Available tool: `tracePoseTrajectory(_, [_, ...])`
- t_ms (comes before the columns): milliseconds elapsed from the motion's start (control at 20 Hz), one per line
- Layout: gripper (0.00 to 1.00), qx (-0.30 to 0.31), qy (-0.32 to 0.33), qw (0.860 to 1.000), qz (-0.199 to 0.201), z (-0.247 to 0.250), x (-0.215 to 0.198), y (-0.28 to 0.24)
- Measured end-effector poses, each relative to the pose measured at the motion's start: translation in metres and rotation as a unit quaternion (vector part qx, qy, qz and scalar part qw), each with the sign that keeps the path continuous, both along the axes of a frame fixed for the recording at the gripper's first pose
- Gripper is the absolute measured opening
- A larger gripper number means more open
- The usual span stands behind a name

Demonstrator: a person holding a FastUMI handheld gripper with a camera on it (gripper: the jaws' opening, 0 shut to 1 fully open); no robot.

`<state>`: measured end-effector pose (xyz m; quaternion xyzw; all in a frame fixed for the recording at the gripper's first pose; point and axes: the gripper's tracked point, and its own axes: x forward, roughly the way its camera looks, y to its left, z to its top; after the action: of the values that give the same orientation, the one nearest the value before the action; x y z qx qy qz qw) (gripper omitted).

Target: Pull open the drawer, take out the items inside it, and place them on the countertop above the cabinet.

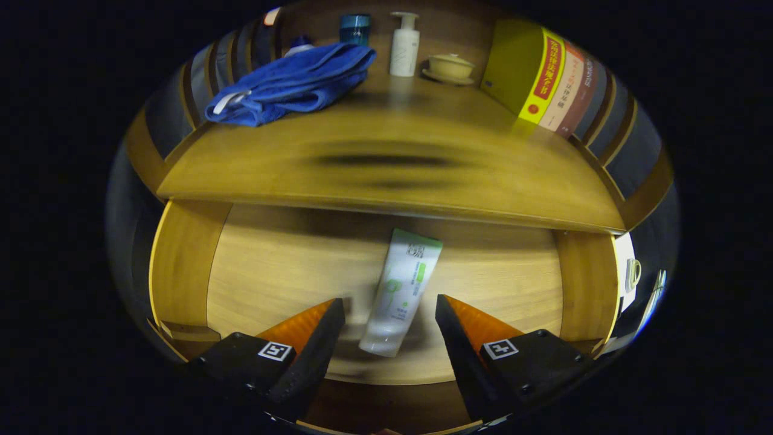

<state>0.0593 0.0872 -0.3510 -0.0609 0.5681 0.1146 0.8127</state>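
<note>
- below, hung over the open drawer, the gripper; fingers spread wide apart, clamped on nothing
- lay flat on the drawer's wooden floor, a white tube with green print; slanted, its cap end reaching down between the two fingers, its flat crimped end pointing up toward the countertop edge; touched neither finger, as far as could be seen
- seen pulled well out, the drawer; side walls visible to the left and right of the tube
- above the drawer, jutted out the wooden countertop; surface blurred by motion
- on the countertop's far left, lay a crumpled blue towel; just behind it stood a blue jar
- near the back middle, stood upright a white pump bottle; beside it, a cream lidded cup on a saucer
- at the far right, stood a row of books, the yellow-green one nearest the cup
</note>
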Motion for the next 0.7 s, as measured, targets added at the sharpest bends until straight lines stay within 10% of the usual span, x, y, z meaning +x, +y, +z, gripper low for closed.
tracePoseTrajectory(500, [0.89,0.003,0.075,0.997,-0.024,-0.037,-0.021,0.016])
tracePoseTrajectory(700, [0.56,0.013,0.063,0.998,-0.018,-0.027,-0.008,0.029])
